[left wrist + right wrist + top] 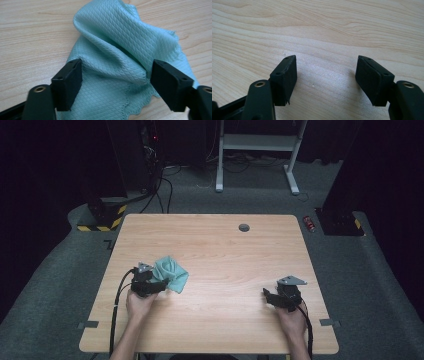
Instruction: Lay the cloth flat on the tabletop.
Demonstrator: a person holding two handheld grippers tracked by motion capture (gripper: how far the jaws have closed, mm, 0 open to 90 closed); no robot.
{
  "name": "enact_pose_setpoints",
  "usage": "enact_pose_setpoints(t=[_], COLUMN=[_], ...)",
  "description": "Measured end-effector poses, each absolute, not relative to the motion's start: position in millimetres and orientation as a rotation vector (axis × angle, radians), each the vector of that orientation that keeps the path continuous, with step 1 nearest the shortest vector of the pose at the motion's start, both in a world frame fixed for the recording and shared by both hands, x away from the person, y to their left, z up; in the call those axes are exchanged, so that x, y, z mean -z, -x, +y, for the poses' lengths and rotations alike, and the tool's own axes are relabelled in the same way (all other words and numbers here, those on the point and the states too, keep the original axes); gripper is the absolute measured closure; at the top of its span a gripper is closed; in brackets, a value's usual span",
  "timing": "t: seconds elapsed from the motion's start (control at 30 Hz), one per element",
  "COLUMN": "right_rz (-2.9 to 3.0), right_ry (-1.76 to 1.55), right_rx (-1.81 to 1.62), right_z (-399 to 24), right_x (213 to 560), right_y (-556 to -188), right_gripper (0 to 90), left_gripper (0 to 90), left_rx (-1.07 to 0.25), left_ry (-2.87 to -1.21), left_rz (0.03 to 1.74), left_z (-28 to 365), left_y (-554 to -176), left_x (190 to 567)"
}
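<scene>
1. Teal quilted cloth (117, 50) lies bunched on the left half of the surface (225, 255), a raised fold standing between my left gripper (113, 82) jaws, which are spread and straddle it without pinching.
2. My right gripper (325, 80) hovers low over bare wood, well apart from the cloth, jaws spread and holding nothing.
3. Risk, as I judge it: closing now could catch only the top ridge, so the fabric slips free, or drag the heap sideways.
4. Room: the cloth sits near the left edge; wide open wood lies between the grippers and toward the far side.
</scene>
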State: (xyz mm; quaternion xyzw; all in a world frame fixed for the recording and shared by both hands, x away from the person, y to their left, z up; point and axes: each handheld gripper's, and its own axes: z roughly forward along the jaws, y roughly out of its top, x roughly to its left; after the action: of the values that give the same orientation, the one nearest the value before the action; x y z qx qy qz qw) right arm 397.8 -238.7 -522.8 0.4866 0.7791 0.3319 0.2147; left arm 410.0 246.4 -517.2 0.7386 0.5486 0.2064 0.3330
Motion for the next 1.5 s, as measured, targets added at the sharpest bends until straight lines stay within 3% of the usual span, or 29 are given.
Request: enact_pose_setpoints(t=[0.23,0.73,1.23,1.5], right_rz=[2.161,2.161,2.162,2.162], right_ry=[-1.350,-1.349,-1.346,-1.345], right_rx=[-0.920,-0.920,-0.920,-0.920], right_z=[-239,-239,-239,-239], right_x=[523,523,523,523], right_y=[-398,-398,-398,-398], right_gripper=[33.7,33.7,33.7,33.7], left_gripper=[40.6,46.0,43.7,38.2], left_rx=[-0.627,-0.630,-0.588,-0.561], left_ry=[-1.970,-2.023,-2.048,-2.051], left_rz=[1.434,1.366,1.264,1.244], left_z=[241,220,179,159], left_y=[-411,-415,-417,-417], left_x=[520,518,520,520])
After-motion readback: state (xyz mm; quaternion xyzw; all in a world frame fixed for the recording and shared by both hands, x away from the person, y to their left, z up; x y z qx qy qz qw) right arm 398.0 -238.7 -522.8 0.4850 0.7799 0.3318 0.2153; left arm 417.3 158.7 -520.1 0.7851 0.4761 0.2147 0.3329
